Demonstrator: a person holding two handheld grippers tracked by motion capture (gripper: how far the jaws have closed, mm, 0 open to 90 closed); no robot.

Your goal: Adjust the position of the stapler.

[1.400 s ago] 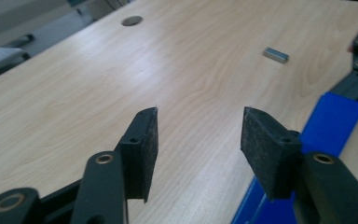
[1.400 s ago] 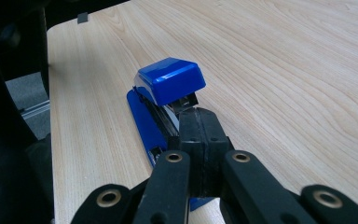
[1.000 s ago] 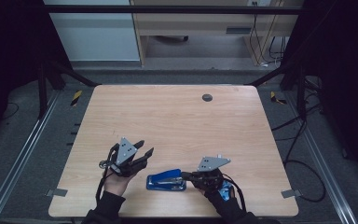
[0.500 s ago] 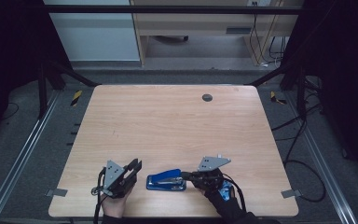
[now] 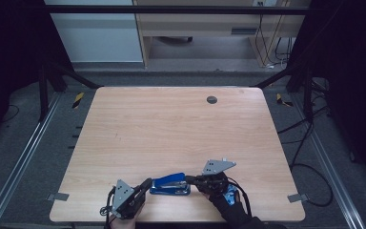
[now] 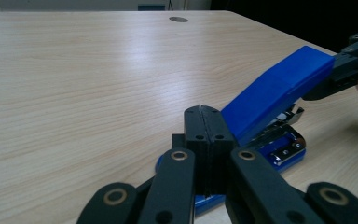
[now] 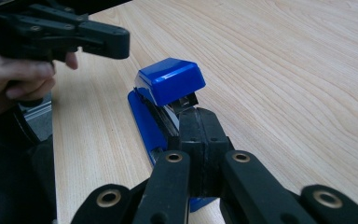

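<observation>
A blue stapler (image 5: 170, 183) lies near the table's front edge with its top (image 6: 275, 88) tilted up. My left gripper (image 5: 147, 183) points at its left, hinged end. Its jaws have just been closing and now stand shut (image 6: 209, 116), pads together with nothing between them, over the stapler's base. My right gripper (image 5: 189, 180) is shut too, and its tips (image 7: 200, 119) sit at the stapler's open mouth, under the raised top (image 7: 170, 79). The right gripper (image 6: 340, 70) meets the raised end in the left gripper view. The left gripper (image 7: 114, 42) shows top left in the right gripper view.
The light wooden table (image 5: 171, 129) has a dark round cable hole (image 5: 211, 99) near its far edge. Metal rails run along both sides on the grey floor. A desk and cables stand beyond the table. The front edge is close to both hands.
My left gripper has come down and back toward the front edge, and its jaws went from open to shut beside the stapler's left end. The right gripper and stapler stayed put.
</observation>
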